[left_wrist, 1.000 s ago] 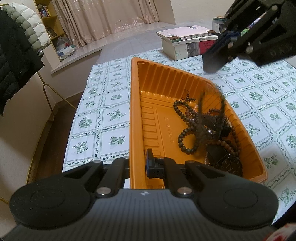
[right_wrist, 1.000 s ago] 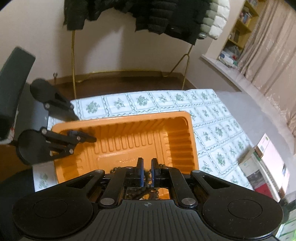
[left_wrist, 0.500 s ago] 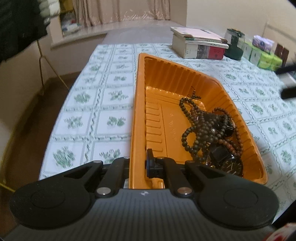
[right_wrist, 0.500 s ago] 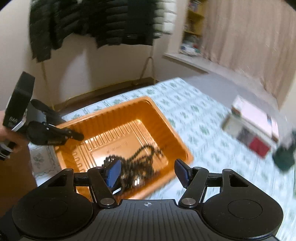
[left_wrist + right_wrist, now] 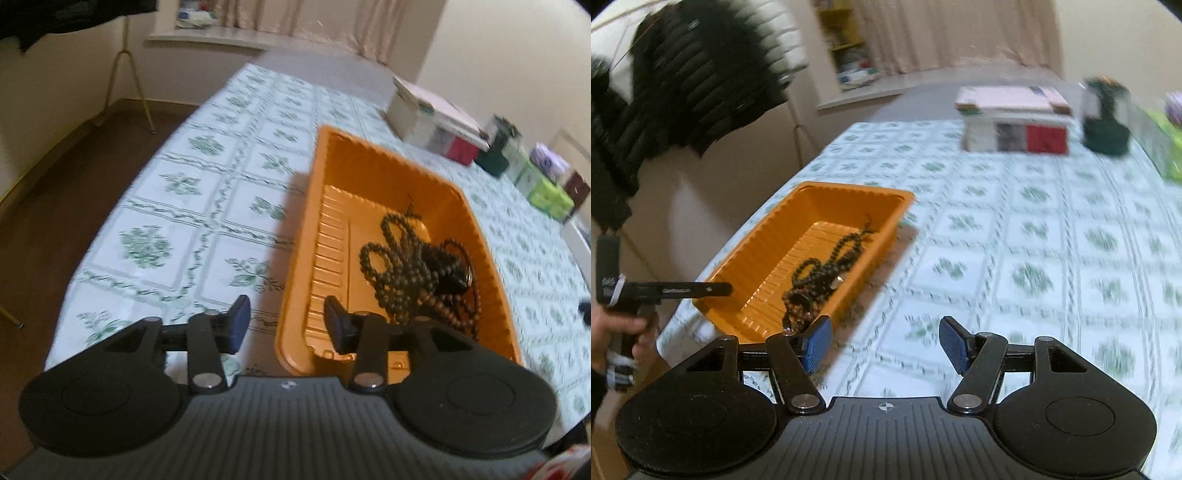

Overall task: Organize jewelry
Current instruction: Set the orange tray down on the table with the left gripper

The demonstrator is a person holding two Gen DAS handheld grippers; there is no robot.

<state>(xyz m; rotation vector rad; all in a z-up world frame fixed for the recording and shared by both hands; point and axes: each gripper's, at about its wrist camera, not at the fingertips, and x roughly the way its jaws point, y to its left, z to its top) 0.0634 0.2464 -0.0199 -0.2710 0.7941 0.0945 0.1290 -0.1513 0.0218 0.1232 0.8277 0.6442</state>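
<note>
An orange plastic tray (image 5: 369, 173) (image 5: 827, 199) stands near the table's left edge. A tangle of dark wooden bead strings (image 5: 406, 266) (image 5: 820, 273) lies in it, with a black watch (image 5: 450, 275) among them. My left gripper (image 5: 286, 326) is at the tray's near corner. Its jaws are opening, the rim stands between them, and the pads do not touch it. In the right wrist view the left gripper (image 5: 718, 288) shows edge-on at the tray's end, held by a hand (image 5: 613, 332). My right gripper (image 5: 885, 343) is open over bare tablecloth to the right of the tray, with nothing between its jaws.
A stack of books (image 5: 436, 122) (image 5: 1015, 125) lies at the table's far side. Beside it stand a dark jar (image 5: 1106, 125) and green boxes (image 5: 543, 188). Black jackets (image 5: 683, 92) hang on a rack left of the table. The floral tablecloth (image 5: 1052, 258) spreads right of the tray.
The right gripper let the beads drop into the tray, opened and drew back to the right. The left gripper, shut at the tray's rim before, has opened. Both wrists rolled.
</note>
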